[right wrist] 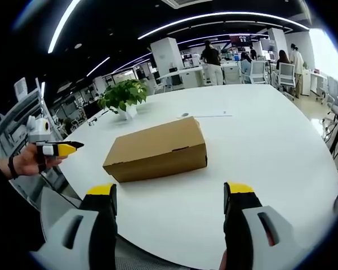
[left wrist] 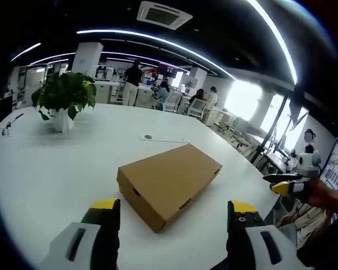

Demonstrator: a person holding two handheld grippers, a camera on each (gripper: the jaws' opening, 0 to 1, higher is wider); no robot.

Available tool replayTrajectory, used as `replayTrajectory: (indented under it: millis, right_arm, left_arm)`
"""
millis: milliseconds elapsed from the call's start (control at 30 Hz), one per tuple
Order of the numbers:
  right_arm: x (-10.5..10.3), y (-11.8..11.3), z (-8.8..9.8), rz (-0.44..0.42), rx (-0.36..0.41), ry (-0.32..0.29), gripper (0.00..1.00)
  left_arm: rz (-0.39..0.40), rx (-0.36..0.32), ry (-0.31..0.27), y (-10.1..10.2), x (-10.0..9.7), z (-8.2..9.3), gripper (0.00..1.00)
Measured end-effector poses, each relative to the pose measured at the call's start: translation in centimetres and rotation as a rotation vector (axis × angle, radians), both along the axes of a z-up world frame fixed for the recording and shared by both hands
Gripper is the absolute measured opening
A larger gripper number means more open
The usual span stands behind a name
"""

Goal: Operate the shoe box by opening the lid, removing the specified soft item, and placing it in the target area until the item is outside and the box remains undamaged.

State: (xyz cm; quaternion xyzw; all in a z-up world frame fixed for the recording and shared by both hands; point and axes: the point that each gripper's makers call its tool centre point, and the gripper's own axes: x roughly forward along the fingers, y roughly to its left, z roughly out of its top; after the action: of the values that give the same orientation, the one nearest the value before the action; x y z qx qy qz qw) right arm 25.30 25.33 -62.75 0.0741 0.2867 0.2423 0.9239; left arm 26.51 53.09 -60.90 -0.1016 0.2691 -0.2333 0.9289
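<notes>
where the left gripper view is taken, the shoe box point(left wrist: 170, 184) is seen corner-on, lid shut, lying flat on the white table point(left wrist: 56, 169). the left gripper point(left wrist: 173, 209) is held with its 2 yellow-tipped jaws spread wide and nothing between them. the box's near corner is framed between the jaws but is not touched. at the right edge the right gripper point(left wrist: 286, 184) is seen side-on, gripped by a hand point(left wrist: 327, 194), off the table edge and well apart from the box.

from the right gripper view the box point(right wrist: 158, 149) is shown long side on, with a slot visible on that face. the right gripper point(right wrist: 170, 194) is also released, jaws wide, empty. the box is centred above the gap, ahead of the tips, with bare table point(right wrist: 270, 146) in between. the left gripper point(right wrist: 61, 149) is seen at the left edge in a hand point(right wrist: 28, 160) with a dark wrist strap, again clear of the box.

a potted plant point(left wrist: 65, 98) point(right wrist: 124, 97) is seen beyond the box, and a thin flat sheet with a small dark disc point(left wrist: 158, 137) point(right wrist: 205, 115) just behind it; what the disc is cannot be made out. box contents are hidden by the closed lid. people point(left wrist: 132, 81) point(right wrist: 213, 61) and desks in the background are too small to detail. jaw bases are cut off by the lower edge in both views.
</notes>
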Motion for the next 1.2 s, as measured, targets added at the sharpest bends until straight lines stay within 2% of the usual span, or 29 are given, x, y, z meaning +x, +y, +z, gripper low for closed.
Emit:
replayTrajectory:
  millis: [367,567,867,1033,1200]
  right_arm:
    - [1.0,-0.2,-0.2,0.008,-0.006,-0.001,0.73]
    - [2.1,-0.2,-0.5,0.002,0.013,0.009,0.72]
    - [5.4,0.7,-1.3,0.039,0.02,0.017,0.71]
    - [8.0,1.3,-2.5,0.081,-0.003,0.039,0.71]
    - [10.2,2.0,-3.5,0.1,-0.006,0.057,0.71]
  left_arm:
    - [-0.004,-0.001,0.003,-0.2,0.1,-0.3,0.79]
    - [-0.016,0.0,0.021,-0.7,0.4,-1.3,0.79]
    - [-0.017,-0.03,0.054,-1.7,1.7,-3.3,0.78]
    - [-0.034,-0.018,0.079,-1.7,2.6,-5.2,0.78]
    - [-0.031,-0.014,0.101,-1.7,3.3,-6.4,0.77]
